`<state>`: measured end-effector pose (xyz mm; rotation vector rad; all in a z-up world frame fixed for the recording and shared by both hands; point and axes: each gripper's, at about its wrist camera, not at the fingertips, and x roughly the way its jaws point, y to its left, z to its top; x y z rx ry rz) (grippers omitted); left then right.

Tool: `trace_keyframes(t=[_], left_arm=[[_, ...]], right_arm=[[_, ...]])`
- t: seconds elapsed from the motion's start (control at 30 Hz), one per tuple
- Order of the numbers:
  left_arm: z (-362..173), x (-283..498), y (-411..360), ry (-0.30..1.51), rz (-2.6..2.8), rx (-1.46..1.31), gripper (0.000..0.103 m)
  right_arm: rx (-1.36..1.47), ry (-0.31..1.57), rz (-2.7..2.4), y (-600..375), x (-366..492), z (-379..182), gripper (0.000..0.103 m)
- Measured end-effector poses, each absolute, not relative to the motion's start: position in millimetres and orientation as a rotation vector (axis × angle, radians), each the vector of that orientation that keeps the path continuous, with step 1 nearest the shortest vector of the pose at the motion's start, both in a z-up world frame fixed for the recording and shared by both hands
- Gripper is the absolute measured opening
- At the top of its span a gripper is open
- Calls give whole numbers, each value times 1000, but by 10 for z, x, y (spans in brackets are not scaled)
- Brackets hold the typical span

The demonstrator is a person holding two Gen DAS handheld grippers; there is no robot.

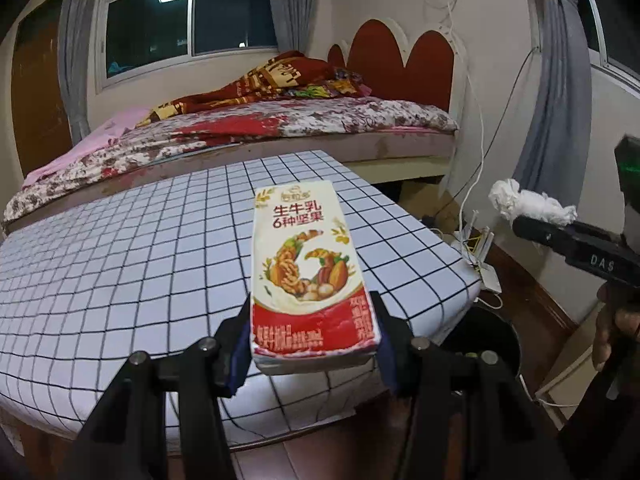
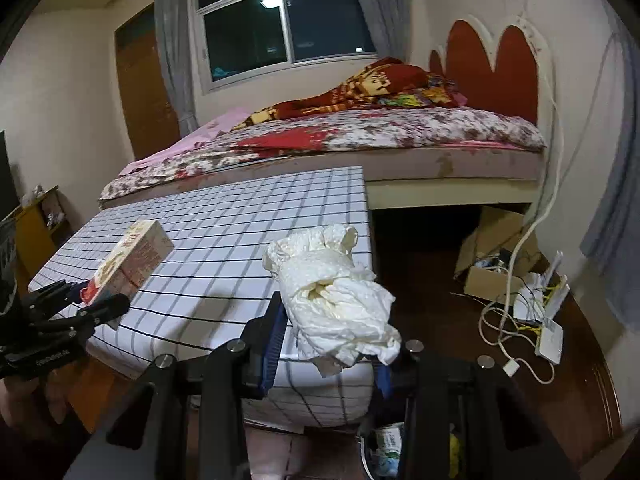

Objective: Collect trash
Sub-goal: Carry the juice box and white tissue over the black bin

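Your left gripper (image 1: pixel 314 344) clamps the milk carton (image 1: pixel 308 264), long axis pointing ahead; your right gripper (image 2: pixel 328 344) pinches crumpled tissue (image 2: pixel 336 296). The bin (image 1: pixel 492 344) lies below, nearer your right.

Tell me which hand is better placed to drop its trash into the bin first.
Right, probably. The right gripper, holding the crumpled tissue, hangs past the table edge with the bin just below. The left gripper with the milk carton is still over the table.

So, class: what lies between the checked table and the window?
The bed with its red blanket lies between the checked table and window, as both wrist views show.
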<state>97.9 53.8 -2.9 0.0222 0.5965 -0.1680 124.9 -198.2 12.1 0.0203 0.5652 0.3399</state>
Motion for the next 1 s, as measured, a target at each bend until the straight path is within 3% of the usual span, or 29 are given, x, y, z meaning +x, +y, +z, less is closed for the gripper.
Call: trace_keyframes(t=[1.0], left_arm=[[-480,899,-681,699,-416,122,52]], right_arm=[[82,669,152,-2971,927,-513,40]])
